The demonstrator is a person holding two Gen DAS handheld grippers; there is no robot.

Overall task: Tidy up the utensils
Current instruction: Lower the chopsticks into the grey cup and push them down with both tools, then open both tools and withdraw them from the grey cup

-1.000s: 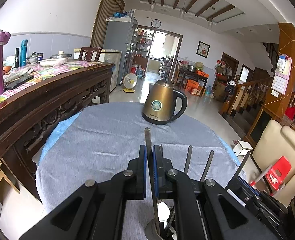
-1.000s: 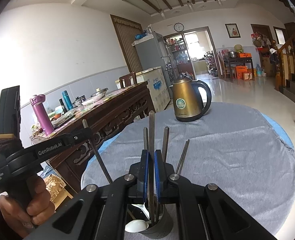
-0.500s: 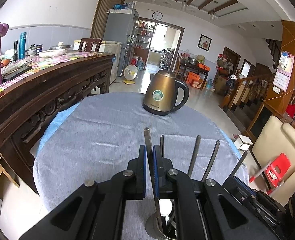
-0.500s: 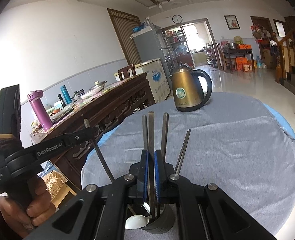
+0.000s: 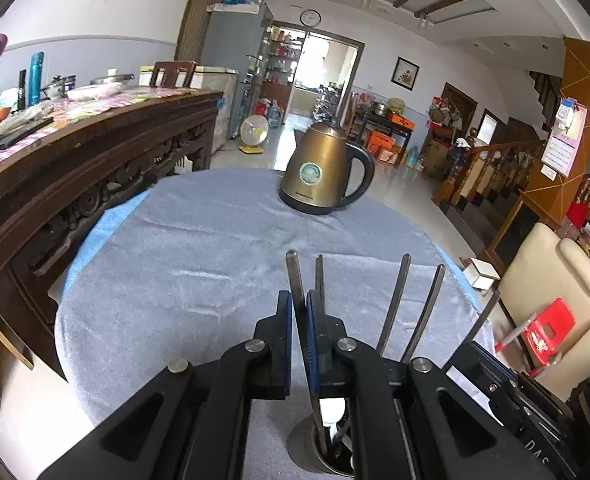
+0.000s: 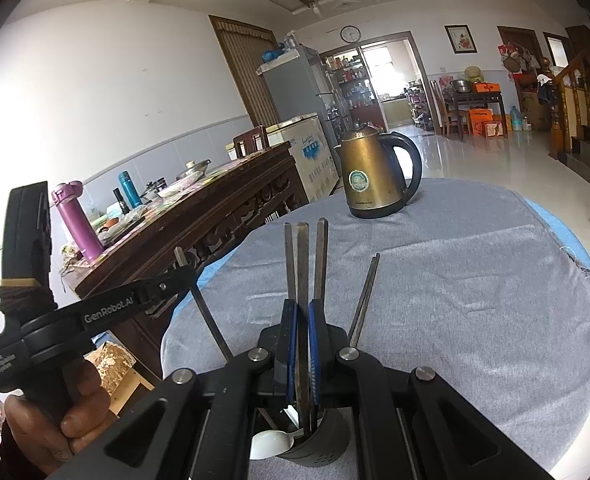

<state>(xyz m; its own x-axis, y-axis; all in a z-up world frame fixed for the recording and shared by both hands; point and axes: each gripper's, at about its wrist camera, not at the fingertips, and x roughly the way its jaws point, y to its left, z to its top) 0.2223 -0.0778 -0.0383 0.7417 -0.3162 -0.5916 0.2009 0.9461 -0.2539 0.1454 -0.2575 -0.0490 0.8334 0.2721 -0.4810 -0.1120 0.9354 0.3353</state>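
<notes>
A round metal utensil holder [image 5: 315,450] stands on the grey cloth at the near table edge; it also shows in the right wrist view [image 6: 319,440]. Several steel utensil handles [image 5: 395,304] stick up out of it, and a white spoon [image 6: 269,442] lies in it. My left gripper [image 5: 299,320] is shut on a steel utensil handle [image 5: 294,276] that reaches down into the holder. My right gripper [image 6: 302,320] is shut on another steel handle [image 6: 303,256] above the holder. The left gripper's body [image 6: 55,316] shows at the left of the right wrist view.
A bronze electric kettle [image 5: 323,172] stands at the far side of the round table [image 5: 183,248]. A dark carved wooden sideboard [image 5: 67,160] with bottles and dishes runs along the left. A cream chair [image 5: 551,280] and a red stool [image 5: 547,328] stand to the right.
Both grippers have lowered a little with their handles, so the utensils sit deeper in the holder. Both stay shut.
</notes>
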